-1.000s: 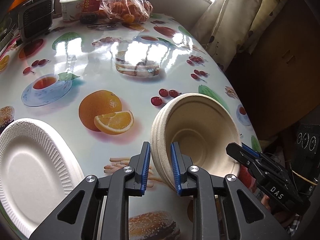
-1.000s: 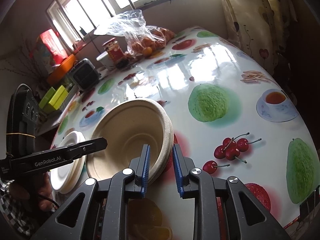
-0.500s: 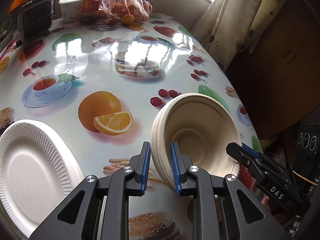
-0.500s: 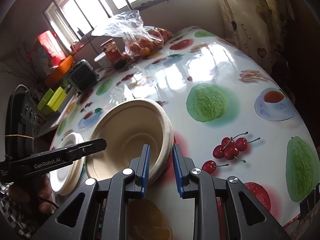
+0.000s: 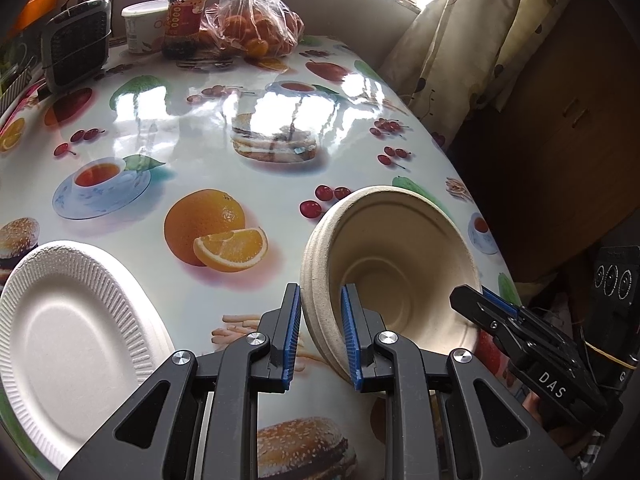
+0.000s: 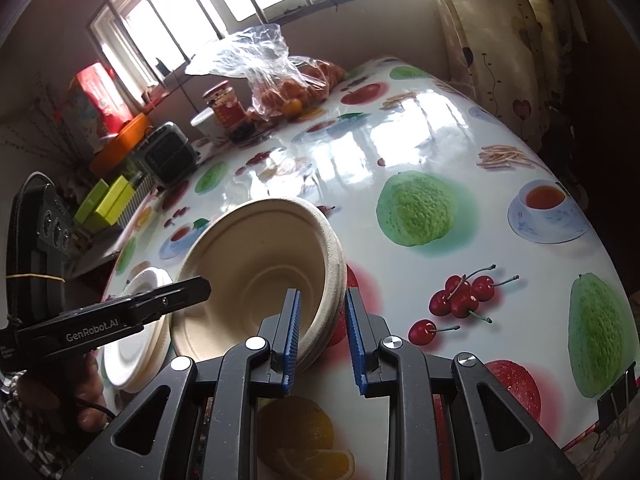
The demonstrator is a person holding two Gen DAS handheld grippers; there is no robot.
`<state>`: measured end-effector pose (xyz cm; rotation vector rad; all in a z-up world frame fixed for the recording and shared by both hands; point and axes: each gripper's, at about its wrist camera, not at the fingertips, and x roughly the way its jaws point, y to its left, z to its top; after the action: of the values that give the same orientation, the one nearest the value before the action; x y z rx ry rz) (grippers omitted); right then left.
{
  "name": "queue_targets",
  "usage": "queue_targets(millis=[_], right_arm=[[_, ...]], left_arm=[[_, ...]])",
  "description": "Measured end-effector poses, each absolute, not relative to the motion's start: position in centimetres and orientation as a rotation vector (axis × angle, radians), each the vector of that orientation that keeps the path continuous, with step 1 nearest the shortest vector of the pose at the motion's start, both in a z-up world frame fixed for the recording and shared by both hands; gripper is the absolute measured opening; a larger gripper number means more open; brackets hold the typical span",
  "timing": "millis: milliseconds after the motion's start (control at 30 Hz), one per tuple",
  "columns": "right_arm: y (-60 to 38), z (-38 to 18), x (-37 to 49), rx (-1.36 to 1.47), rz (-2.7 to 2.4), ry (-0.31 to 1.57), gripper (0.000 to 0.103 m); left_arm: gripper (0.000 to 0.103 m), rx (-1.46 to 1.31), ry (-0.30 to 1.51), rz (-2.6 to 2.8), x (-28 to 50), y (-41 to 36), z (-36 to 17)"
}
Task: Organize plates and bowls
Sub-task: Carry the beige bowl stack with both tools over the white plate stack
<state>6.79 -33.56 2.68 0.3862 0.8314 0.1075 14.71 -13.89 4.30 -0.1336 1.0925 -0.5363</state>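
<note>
Beige bowls [image 5: 404, 264]: stacked, tilted above bench [image 5: 248, 92]
Left hand-held gripper [image 5: 320, 336]: pinching rim, 9 o'clock
Right hand-held gripper [image 6: 322, 336]: pinching rim, 3 o'clock

Both handheld grippers are matte black with ribbed blue finger pads [image 5: 291, 336] and silver round screws [image 5: 256, 338]. The right gripper [image 5: 486, 300], at four o'clock in the left view, reads "DAS"; the left gripper [image 6: 200, 286], at nine o'clock in the right view, reads "GenRobot.AI", above a checked sleeve [image 6: 16, 420]
</note>
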Motion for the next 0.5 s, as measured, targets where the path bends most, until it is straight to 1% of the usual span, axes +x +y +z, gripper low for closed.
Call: queue_targets(millis=[500], right_arm=[[-31.2, 4.0, 6.6, 0.363, 0.143, 0.811, 0.022]], left_arm=[[0.021, -0.154, 1.055, -0.505, 13.8, -11.9, 5.6]])
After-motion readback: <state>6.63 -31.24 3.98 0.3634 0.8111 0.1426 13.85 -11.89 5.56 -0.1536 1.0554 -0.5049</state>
